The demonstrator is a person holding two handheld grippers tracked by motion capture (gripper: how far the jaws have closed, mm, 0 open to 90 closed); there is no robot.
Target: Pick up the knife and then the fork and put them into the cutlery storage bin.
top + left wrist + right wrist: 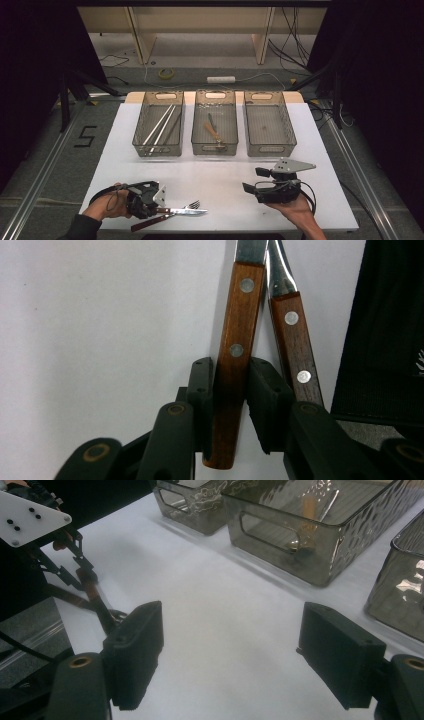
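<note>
I am working at a white desk (220,177) over grey floor, where a "5" (85,136) is marked at nine o'clock. Three clear bins are sitting at twelve: the left bin (159,122) holding chopsticks, the middle bin (215,121) utensils. My left tongs (231,390) are clamping a wooden-handled knife (235,350) at seven o'clock, beside a fork (192,205). My right tongs (230,655) are hanging wide open, empty.
</note>
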